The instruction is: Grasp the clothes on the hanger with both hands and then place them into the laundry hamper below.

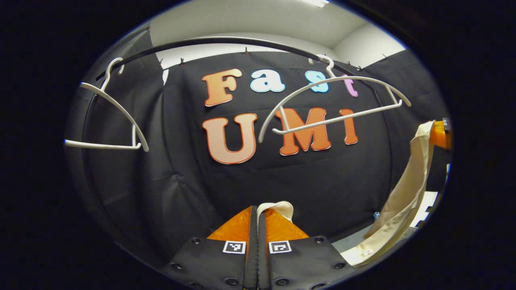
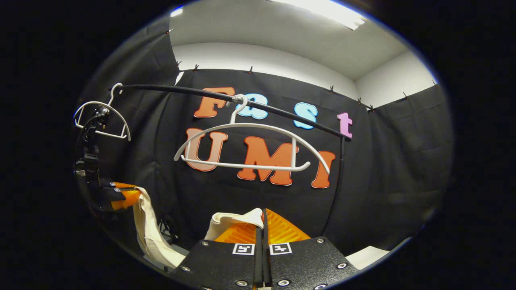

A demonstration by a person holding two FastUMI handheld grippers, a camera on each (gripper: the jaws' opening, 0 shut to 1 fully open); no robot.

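Note:
A cream garment [image 1: 405,197] hangs off the hangers, stretched between my two grippers. In the left gripper view my left gripper [image 1: 258,210] is shut on a fold of the cream cloth at its tips. Far right in that view, my right gripper [image 1: 440,135] holds the garment's other end, which droops below it. In the right gripper view my right gripper [image 2: 263,212] is shut on a cream fold [image 2: 231,220]. At the left of that view is my left gripper [image 2: 121,197], with cloth [image 2: 150,231] trailing down from it.
Two bare white hangers [image 1: 334,105] [image 1: 109,117] hang on a black rail [image 1: 225,41] ahead and above, in front of the black cloth wall. The right gripper view has the same hangers [image 2: 250,150] [image 2: 100,117] and rail [image 2: 282,112], with a pale surface [image 2: 365,255] low right.

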